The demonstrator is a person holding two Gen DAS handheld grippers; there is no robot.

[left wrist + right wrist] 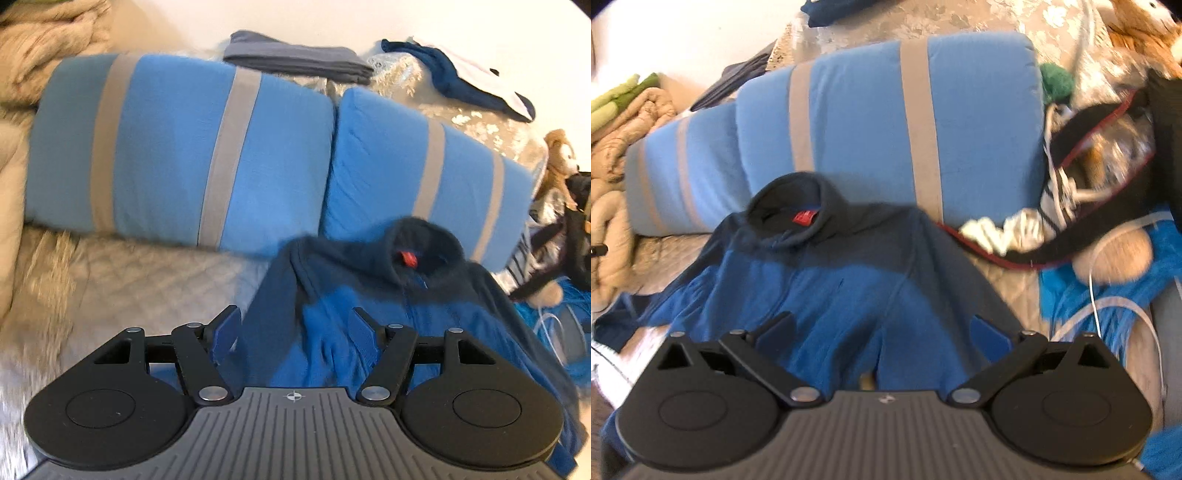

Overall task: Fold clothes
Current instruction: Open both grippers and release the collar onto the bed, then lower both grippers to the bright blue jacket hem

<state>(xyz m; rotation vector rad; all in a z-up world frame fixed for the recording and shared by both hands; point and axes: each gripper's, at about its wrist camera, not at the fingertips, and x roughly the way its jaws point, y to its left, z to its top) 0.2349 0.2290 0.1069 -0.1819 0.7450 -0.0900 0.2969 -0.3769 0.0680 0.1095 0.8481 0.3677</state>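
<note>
Blue fleece jacket point(820, 288) lies spread on bed w/ collar at far pillows point(886, 122); looks soft, light, floppy, so pinch hem/shoulders; left gripper point(293, 325) and right gripper point(882, 332) both wide, empty.

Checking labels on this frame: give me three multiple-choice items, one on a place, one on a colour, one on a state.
1. Where does the fleece jacket lie?
A. on the floor
B. on the bed, collar toward the striped pillows
C. on a hanger

2. What colour is the tag inside the collar?
A. red
B. yellow
C. white

3. How does the right hand-held gripper stand?
A. shut on a sleeve
B. shut on nothing
C. open, above the jacket

Answers:
1 B, its collar rests against the blue pillows.
2 A, a red patch shows in both views.
3 C, its fingers are spread wide and no cloth is pinched.
</note>
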